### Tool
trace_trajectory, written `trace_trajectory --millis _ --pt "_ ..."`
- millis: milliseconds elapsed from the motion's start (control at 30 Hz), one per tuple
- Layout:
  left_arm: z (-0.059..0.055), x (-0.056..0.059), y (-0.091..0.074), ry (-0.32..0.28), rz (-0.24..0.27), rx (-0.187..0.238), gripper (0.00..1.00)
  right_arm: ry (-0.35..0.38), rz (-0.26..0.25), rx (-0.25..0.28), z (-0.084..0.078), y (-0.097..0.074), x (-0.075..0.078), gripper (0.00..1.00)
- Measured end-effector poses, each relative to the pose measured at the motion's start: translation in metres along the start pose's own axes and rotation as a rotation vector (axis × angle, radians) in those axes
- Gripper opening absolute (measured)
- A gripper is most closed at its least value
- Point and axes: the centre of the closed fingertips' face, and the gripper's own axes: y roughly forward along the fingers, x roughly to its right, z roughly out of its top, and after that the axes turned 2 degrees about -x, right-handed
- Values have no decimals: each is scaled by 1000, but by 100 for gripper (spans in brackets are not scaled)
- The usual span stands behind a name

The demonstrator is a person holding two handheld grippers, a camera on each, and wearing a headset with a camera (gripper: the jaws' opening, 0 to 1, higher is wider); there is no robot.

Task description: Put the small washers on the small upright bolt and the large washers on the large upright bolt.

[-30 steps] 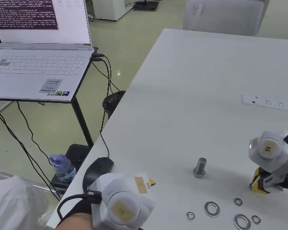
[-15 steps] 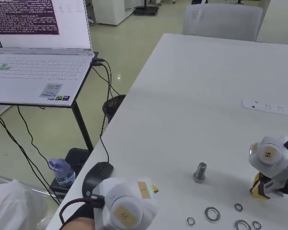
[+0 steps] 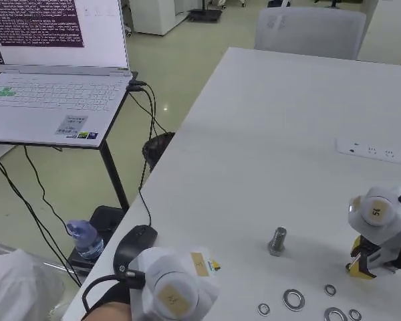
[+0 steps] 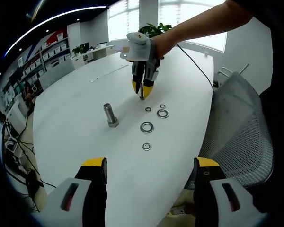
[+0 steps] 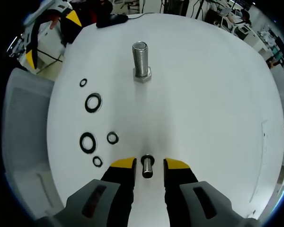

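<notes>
Straddling the small upright bolt (image 5: 147, 166), the right hand-held gripper (image 5: 149, 163) has its jaws narrowly apart; the left hand-held gripper (image 4: 150, 163) gapes wide.

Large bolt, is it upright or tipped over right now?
Upright. The large bolt stands on its hex head on the white table, with its threaded shank pointing straight up in both gripper views.

White-shelled, black-jawed, yellow-tipped: left gripper (image 4: 150, 163) at six o'clock, right gripper (image 4: 142, 92) at twelve; round numbered stickers (image 3: 376, 211).

Large bolt (image 3: 277, 241) stands upright (head down), washers (image 3: 294, 299) flat beside.
</notes>
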Motion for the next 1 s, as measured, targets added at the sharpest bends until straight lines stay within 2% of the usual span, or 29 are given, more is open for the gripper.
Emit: trace_trajectory --millis 167,267,533,800,1000 --pt "2 -1 -2 -2 7 4 74 -30 -1 23 8 -5 -1 26" --pt "3 -3 -3 3 21 11 76 -41 2 43 17 -10 -4 26" --pt "5 -2 -5 8 16 6 75 -84 16 75 33 -18 -14 29" --pt "5 0 -5 12 11 3 74 -133 32 74 36 -19 -29 30" --pt "1 1 -4 9 8 -7 73 -147 32 88 38 -14 -40 29"
